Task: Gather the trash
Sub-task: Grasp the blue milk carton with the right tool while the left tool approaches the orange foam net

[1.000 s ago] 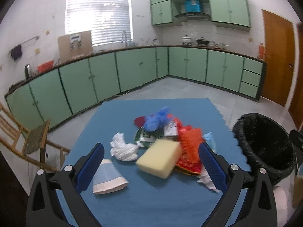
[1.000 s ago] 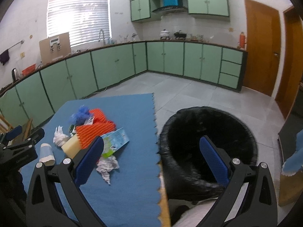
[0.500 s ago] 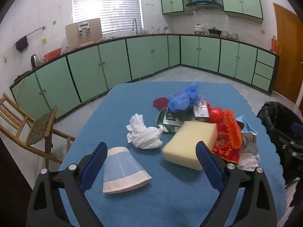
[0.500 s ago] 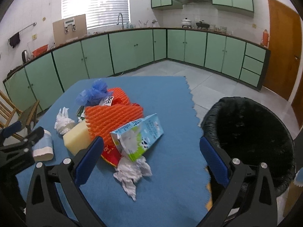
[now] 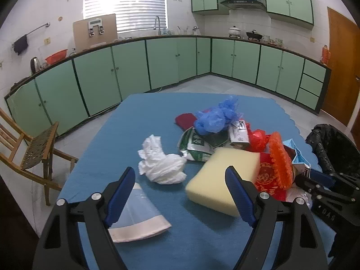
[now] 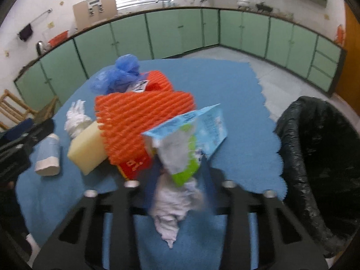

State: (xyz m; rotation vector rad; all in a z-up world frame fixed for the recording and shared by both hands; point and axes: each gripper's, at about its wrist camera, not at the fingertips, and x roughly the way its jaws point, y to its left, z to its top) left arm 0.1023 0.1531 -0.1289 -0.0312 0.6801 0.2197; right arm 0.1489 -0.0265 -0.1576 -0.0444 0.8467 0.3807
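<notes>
A trash pile lies on the blue table (image 5: 139,121): a crumpled white bag (image 5: 160,164), a yellow sponge (image 5: 222,180), a flattened paper cup (image 5: 137,218), orange foam netting (image 6: 144,121), a blue bag (image 5: 216,117) and a blue milk carton (image 6: 191,135). My left gripper (image 5: 180,198) hovers low over the cup and the sponge. Its jaws are closing and nothing is pressed between them. My right gripper (image 6: 177,180) is blurred. Its jaws are closing around a crumpled white paper (image 6: 173,202) just under the carton's end, and the pads appear to touch it.
A bin lined with a black bag (image 6: 315,146) stands off the table's right edge. A wooden chair (image 5: 33,148) is at the left. Green cabinets (image 5: 168,60) line the walls. The right gripper (image 5: 315,184) shows at the left wrist view's right edge.
Both grippers came down toward the table. The right one swung from over the bin to the pile, and its jaws narrowed around the white paper. The left jaws narrowed slightly.
</notes>
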